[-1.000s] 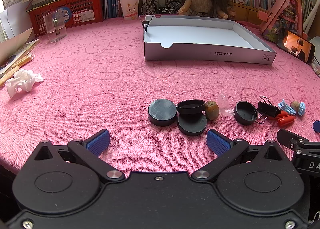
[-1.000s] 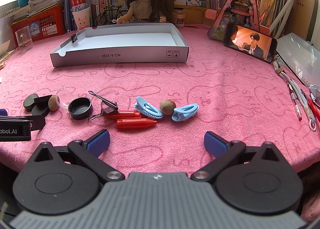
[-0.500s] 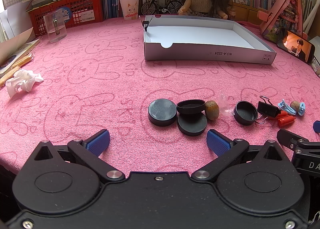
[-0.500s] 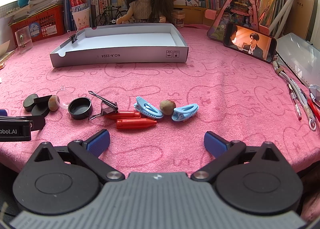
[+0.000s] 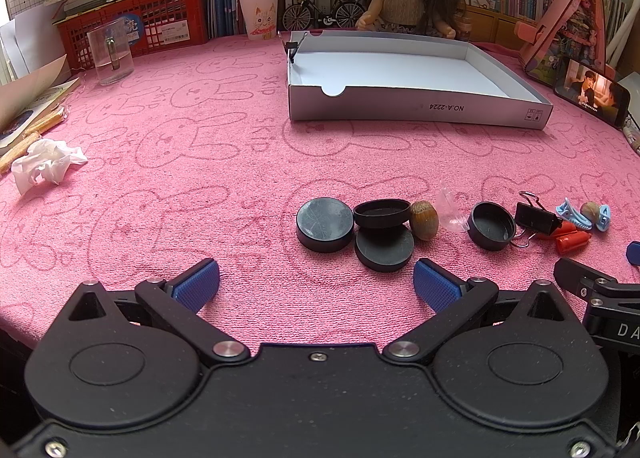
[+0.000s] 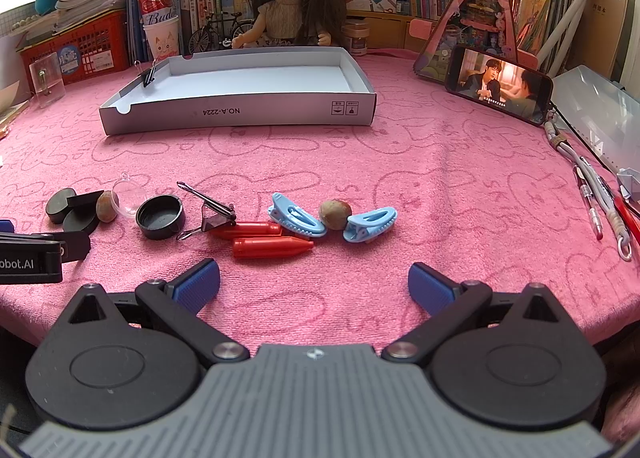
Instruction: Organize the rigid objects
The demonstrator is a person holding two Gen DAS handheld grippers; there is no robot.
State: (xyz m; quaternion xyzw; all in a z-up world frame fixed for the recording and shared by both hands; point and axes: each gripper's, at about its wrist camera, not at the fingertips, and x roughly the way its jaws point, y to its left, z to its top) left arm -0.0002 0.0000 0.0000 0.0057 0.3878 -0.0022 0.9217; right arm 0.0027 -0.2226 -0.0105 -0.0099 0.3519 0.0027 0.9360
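Counter point(image 5: 168, 162) with pink cloth. White box point(image 6: 240, 98) toward far edge, centre, nothing loose inside. Along near edge, a row: 4 black caps point(image 5: 325, 224), 2 nuts point(image 5: 424, 219), black binder clip point(image 6: 212, 214), 2 red caps point(image 6: 272, 247), 2 blue clips point(image 6: 296, 220). Left gripper point(image 5: 316, 284) and right gripper point(image 6: 314, 284) at near edge, jaws spread wide, holding nothing.

Four black caps point(image 5: 325, 224), two blue clips point(image 6: 295, 220), two red tubes point(image 6: 272, 247), two nuts point(image 6: 335, 214).
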